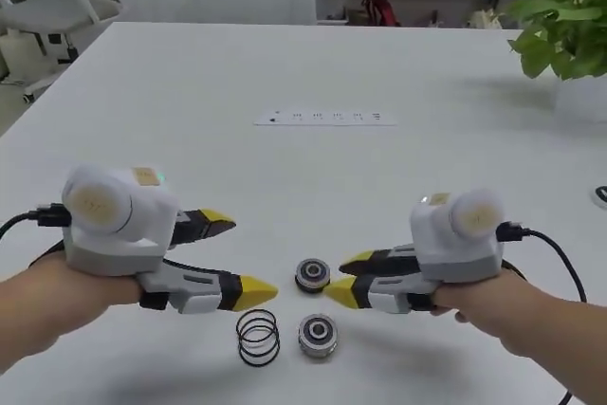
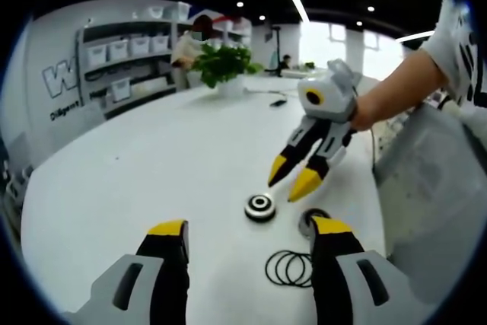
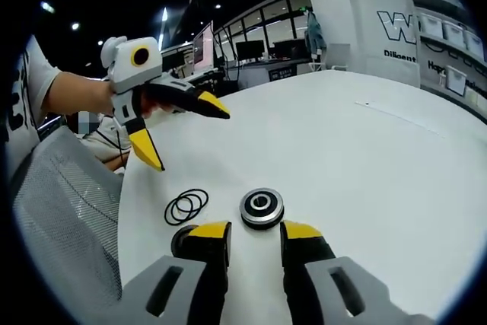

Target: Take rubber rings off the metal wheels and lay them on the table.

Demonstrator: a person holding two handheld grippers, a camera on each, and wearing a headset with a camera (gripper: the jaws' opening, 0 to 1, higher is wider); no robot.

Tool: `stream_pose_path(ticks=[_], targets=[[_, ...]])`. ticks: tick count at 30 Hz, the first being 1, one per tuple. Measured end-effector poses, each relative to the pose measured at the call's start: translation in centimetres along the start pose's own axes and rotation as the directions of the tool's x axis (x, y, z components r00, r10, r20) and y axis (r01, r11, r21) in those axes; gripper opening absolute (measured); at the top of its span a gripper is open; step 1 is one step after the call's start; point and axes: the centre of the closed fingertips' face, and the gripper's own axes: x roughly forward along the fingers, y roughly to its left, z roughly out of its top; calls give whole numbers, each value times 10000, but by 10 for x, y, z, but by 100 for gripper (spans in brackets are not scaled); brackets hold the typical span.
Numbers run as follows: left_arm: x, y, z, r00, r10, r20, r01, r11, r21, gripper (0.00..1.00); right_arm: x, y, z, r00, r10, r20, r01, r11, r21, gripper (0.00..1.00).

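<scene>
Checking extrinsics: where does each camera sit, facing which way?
Head view: on the headset, looking forward and down at the table; both forearms, left hand-held gripper and right hand-held gripper show.
Left gripper view: on the left hand-held gripper, facing the right one across a metal wheel; own open jaws at bottom.
Right gripper view: on the right hand-held gripper, facing the left one; own jaws at bottom.
Shared: both gripper views catch that wheel and the rubber rings.
</scene>
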Motion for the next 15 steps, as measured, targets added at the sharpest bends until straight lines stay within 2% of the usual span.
stream_pose_path(ticks=[15], targets=[[15,3,-5,9998,-26,-190,25,10000,-78,64,10,-2,-2,9997,-233,-92,232,9997,-103,24]])
